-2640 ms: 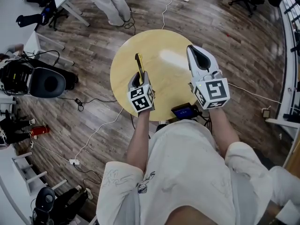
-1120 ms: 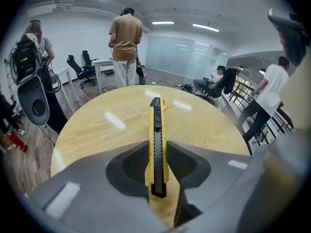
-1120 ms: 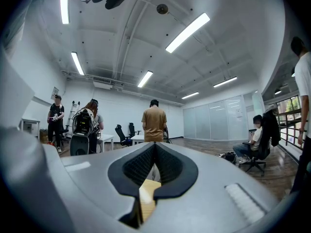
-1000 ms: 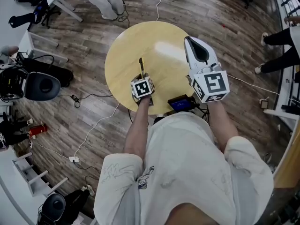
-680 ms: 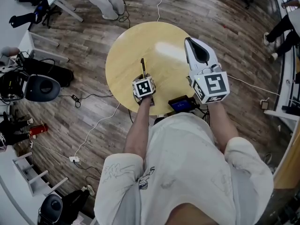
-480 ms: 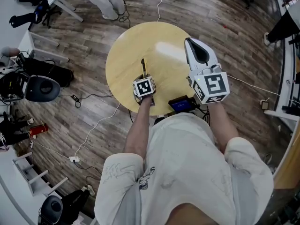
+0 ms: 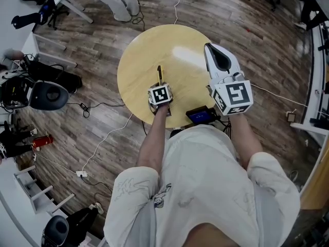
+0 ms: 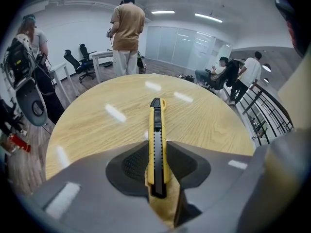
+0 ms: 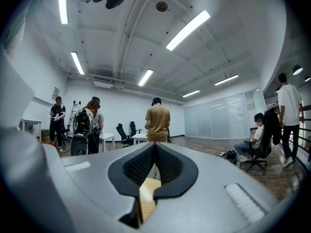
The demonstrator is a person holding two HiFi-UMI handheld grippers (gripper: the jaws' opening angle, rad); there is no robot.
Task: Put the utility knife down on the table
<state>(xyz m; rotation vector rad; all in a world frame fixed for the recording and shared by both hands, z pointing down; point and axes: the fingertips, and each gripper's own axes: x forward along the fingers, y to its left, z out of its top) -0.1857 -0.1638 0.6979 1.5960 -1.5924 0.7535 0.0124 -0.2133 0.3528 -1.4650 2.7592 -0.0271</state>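
Hard to tell whether knife (image 7: 160,75) touches table (image 7: 136,60). In head view, mostly hidden under left gripper (image 7: 160,88), showing only at its 12 o'clock. At table's 12 o'clock, person (image 7: 121,1) cut off by top edge.

Lighting: bright, even, indoor; source is long ceiling strip lights (image 9: 187,30).
Glare: 1 white patch on the table (image 7: 185,60) in the head view; several short white streaks on its top in the left gripper view.
Shadows: soft and faint.
Distortion: strong fisheye bending in all 3 views; dark vignette at the corners of both gripper views.
Focus: nearest gripper housing soft; head view colours muted.
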